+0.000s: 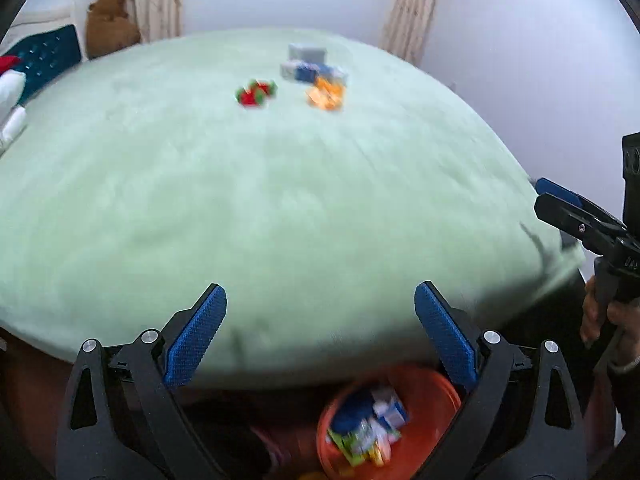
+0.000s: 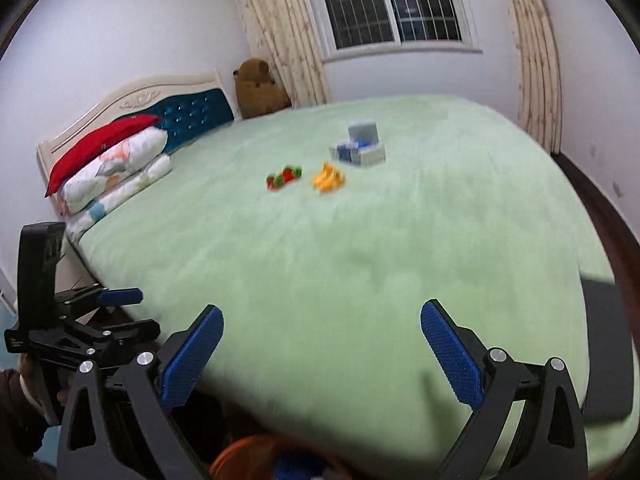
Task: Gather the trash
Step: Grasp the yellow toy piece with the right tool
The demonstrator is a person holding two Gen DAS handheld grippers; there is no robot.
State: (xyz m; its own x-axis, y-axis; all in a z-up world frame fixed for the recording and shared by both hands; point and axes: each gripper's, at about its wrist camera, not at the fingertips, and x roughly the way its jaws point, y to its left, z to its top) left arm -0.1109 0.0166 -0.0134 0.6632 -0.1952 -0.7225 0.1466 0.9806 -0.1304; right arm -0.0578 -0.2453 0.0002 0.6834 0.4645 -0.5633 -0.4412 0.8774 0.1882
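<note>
Four pieces of trash lie grouped toward the far middle of the pale green plush bedspread [image 2: 360,264]: a crumpled red-and-green wrapper [image 2: 283,176], a crumpled orange wrapper [image 2: 329,177] just beside it, a blue-and-white carton [image 2: 357,153], and behind that a grey-blue box [image 2: 363,131]. All are blurred. One orange plastic bin [image 1: 436,390], holding several blurred packets, stands at the near bed edge. A brown teddy bear [image 2: 258,88] sits below the barred window [image 2: 394,0]. The left gripper [image 1: 320,336] and right gripper [image 2: 322,354] both gape wide, holding nothing.
</note>
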